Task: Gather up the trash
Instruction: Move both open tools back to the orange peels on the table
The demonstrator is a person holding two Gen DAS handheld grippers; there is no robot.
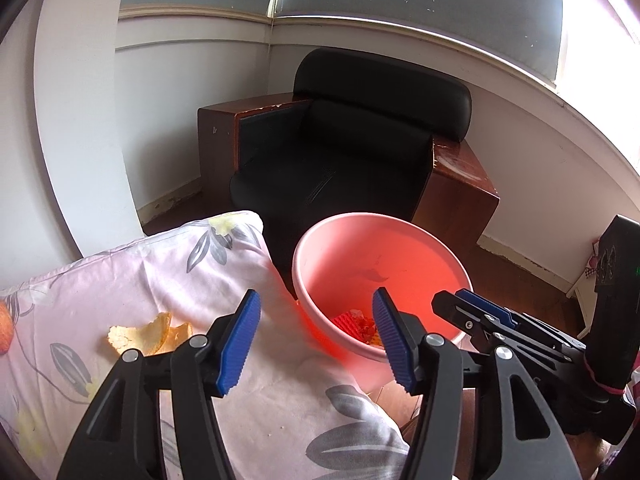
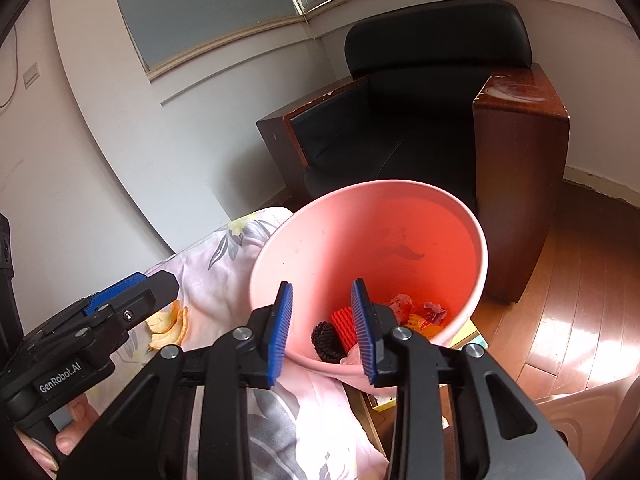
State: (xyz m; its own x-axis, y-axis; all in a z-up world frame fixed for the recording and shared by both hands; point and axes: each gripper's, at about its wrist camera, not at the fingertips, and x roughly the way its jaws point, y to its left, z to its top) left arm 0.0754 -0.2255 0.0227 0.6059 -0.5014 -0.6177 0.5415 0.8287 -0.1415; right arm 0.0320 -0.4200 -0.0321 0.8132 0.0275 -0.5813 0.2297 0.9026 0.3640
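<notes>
The left gripper [image 1: 316, 338] points downward over the edge of a floral pillow [image 1: 132, 280], its 2 blue-padded jaws standing wide apart with nothing between them. The right gripper [image 2: 322, 330] tilts down the same way, just beside it, aimed into the mouth of a pink bin [image 2: 276, 248]; its jaws stand partly apart, narrower than the left pair, and they grip nothing. In the right wrist view a hand [image 2: 68, 428] wraps the left gripper's handle at the lower left corner, only a few fingertips showing.

The bin stands against the pillow's edge, in front of a black armchair [image 1: 352, 148] with brown wooden sides. At its bottom lie pieces of trash: a red ribbed piece [image 2: 344, 320], a dark round ribbed thing [image 2: 326, 340], crumpled pinkish paper [image 2: 402, 303] and orange scraps. The right gripper's far jaw covers part of this heap, and from the left wrist view only a sliver of it shows past the jaw.

Orange peel [image 1: 154, 332] lies on the pillow, left of the left gripper and outside the bin. At the left edge of the left wrist view a reddish-orange round thing [image 1: 5, 330] is cut off by the frame, too little of it visible to name. Something yellow and flat sits under the bin's right side, mostly hidden.
</notes>
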